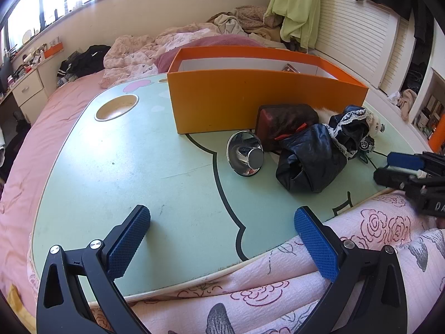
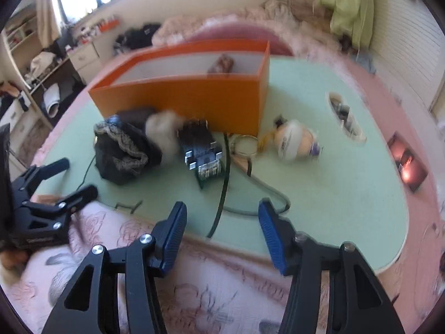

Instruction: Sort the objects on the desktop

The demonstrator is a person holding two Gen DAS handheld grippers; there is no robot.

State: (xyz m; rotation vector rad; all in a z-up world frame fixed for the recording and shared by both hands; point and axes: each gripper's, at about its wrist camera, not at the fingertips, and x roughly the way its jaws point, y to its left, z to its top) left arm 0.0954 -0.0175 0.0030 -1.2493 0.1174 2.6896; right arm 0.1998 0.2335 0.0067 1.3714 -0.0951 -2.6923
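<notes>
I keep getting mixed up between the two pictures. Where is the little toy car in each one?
Left wrist view: the toy car peeks out at the right, mostly hidden behind the black lace-trimmed cloth.
Right wrist view: it sits mid-picture, just in front of the orange box.
Shared landmark: the orange box at the back of the green table.

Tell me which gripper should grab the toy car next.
Probably right. The right gripper is open, empty, and faces the toy car directly. The left gripper, also open, points at bare table, with the car far to its right.
</notes>
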